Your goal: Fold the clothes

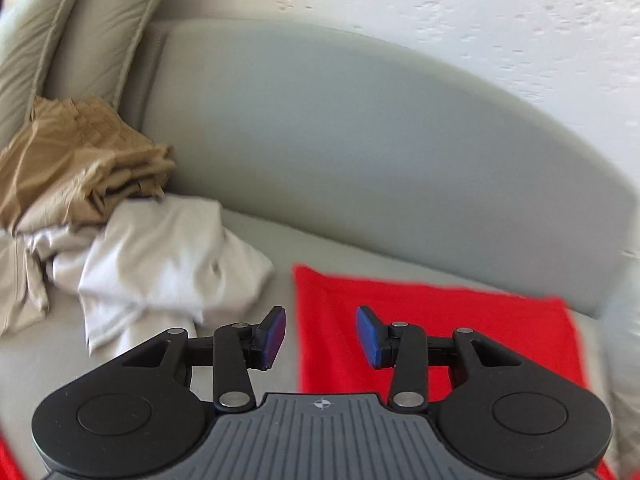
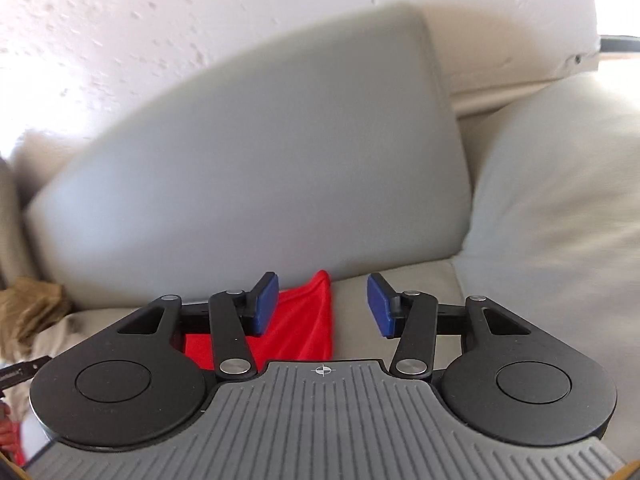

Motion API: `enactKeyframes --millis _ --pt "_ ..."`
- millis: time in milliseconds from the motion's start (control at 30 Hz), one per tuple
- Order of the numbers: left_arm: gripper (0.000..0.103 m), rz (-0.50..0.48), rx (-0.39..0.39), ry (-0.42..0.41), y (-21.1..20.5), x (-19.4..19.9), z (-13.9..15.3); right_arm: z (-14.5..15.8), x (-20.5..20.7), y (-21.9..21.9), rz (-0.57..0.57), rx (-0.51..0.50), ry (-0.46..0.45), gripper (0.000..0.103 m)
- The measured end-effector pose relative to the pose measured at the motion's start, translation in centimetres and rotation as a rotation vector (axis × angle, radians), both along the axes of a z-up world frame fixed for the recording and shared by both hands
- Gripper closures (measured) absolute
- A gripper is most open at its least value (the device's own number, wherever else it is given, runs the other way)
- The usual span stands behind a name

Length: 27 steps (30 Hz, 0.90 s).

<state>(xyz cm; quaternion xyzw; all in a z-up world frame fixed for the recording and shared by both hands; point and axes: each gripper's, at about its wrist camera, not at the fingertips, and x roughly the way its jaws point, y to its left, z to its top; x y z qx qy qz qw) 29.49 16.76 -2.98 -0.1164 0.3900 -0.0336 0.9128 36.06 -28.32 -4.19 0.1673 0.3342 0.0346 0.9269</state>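
Left wrist: red cloth (image 1: 440, 340) prob. flat beyond parted fingers (image 1: 370, 336).

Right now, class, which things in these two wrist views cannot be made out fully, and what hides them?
- Red cloth: left wrist view, its near part hidden by the left gripper.
- Red cloth, right wrist view: only a corner shows behind the right gripper.
- Tan garment: left wrist view, cut by the left edge.
- White garment: crumpled, type unclear.
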Motion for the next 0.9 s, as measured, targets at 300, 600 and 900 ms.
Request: enactKeyframes --millis 300,600,900 --pt "0.080 -0.013 0.002 0.226 -4.2 -2.2 -9.9 -10.2 0.4 2.5 0.161 0.296 0.378 0.083" --pt "0.095 0.177 -0.009 0.233 1.4 -8.6 -6.8 -12.6 -6.8 -9.6 -0.362 0.251 0.362 0.103" --pt "0.072 -0.086 0.040 0.245 -8.2 -12.0 -7.1 -12.3 -9.1 -1.1 0.040 0.452 0.429 0.071"
